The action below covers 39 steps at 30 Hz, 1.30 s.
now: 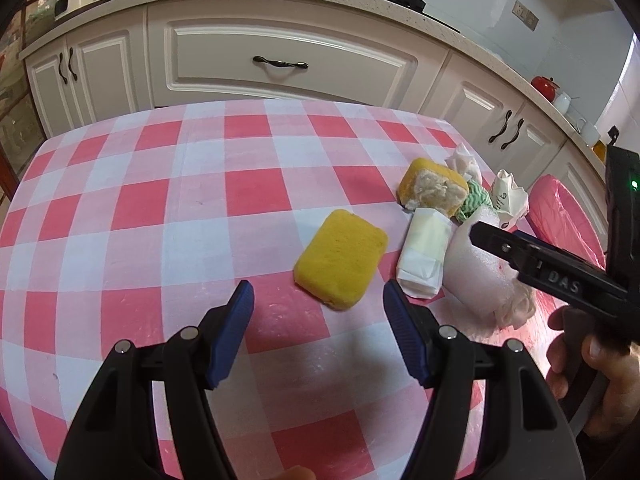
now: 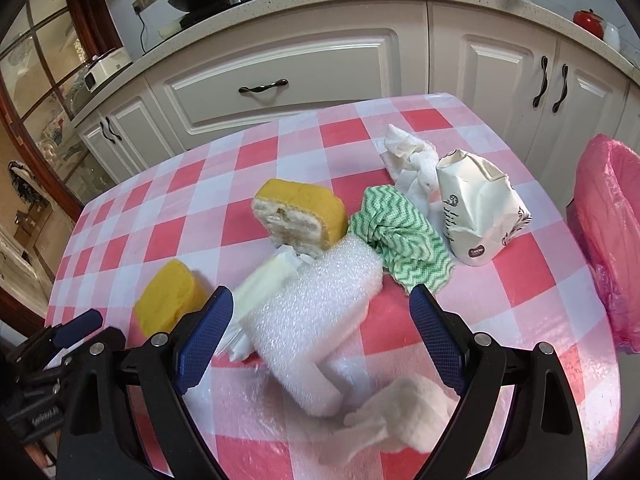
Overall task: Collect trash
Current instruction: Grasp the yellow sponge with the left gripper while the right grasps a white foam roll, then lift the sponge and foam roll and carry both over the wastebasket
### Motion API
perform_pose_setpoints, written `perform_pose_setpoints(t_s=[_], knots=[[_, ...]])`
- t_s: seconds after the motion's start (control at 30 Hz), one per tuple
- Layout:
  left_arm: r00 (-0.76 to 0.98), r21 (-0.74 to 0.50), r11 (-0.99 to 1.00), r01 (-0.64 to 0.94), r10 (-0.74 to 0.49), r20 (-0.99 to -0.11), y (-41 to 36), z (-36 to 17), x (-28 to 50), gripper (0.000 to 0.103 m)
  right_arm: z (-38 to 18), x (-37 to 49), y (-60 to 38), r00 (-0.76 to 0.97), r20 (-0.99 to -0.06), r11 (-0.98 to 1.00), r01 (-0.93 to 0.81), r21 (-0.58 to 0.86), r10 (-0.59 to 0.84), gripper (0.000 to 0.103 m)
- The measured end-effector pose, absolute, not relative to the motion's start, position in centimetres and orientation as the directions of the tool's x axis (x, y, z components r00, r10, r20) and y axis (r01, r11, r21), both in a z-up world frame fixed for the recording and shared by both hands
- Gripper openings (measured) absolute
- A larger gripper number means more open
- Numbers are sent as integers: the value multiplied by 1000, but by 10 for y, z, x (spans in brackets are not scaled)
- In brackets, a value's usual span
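At the right edge, the pink-lined bin (image 2: 608, 240) stood beside the table (image 2: 280, 152); its contents were hidden. Your left gripper (image 1: 318, 300) and right gripper (image 2: 322, 304) gaped empty, the foam roll (image 2: 316, 312) lying loose between the right one's pads.

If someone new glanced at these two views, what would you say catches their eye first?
Probably the red and white checked tablecloth, with a heap of trash near its right side: two yellow sponges, a green zigzag cloth and a roll of white foam wrap. Next, the right gripper with open blue pads around the foam roll. A pink-lined bin stands beyond the table's right edge.
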<state>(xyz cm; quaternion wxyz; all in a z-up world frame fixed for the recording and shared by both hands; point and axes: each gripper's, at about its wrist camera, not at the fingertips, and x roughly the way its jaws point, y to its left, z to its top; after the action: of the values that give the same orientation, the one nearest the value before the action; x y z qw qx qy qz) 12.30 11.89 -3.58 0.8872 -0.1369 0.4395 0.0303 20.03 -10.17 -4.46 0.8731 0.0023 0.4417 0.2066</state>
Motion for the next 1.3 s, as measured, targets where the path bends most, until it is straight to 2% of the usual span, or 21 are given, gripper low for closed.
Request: perform_pose_setpoints(t_s=[0.13,0.2,0.27,0.63,0.8,0.83,0.93,1.3], knots=[[608,-213,963,-162,-73,-791,116,-38,129,65,-50,203,-102,507,-781,913,-360,192,364,78],[604,-211,965,-153,-77,-793,113,-40,133,65,-50,203,-102,503,-778,906,-375,195,376,71],[600,-208,967,-148,-79,-796,111,-42,136,65,-49,202,-101,495,-776,897,-395,200,391,61],[573,-143,983,-118,-50,-818,96,-52,158,65,-47,199,-115,487,-766,882,-418,217,419,59],[549,-95,989,-113,-18,-836,91,-60,167,64,-41,198,-121,490,-754,876,-423,233,437,53],[545,-91,990,-111,-16,-838,90,-61,167,63,-40,198,-122,491,-752,875,-424,233,439,53],[534,-85,990,-111,-13,-845,89,-64,168,48,-36,196,-123,498,-747,873,-431,227,440,52],[555,-96,986,-135,-5,-832,90,-54,156,46,-26,186,-134,511,-733,870,-437,229,449,50]])
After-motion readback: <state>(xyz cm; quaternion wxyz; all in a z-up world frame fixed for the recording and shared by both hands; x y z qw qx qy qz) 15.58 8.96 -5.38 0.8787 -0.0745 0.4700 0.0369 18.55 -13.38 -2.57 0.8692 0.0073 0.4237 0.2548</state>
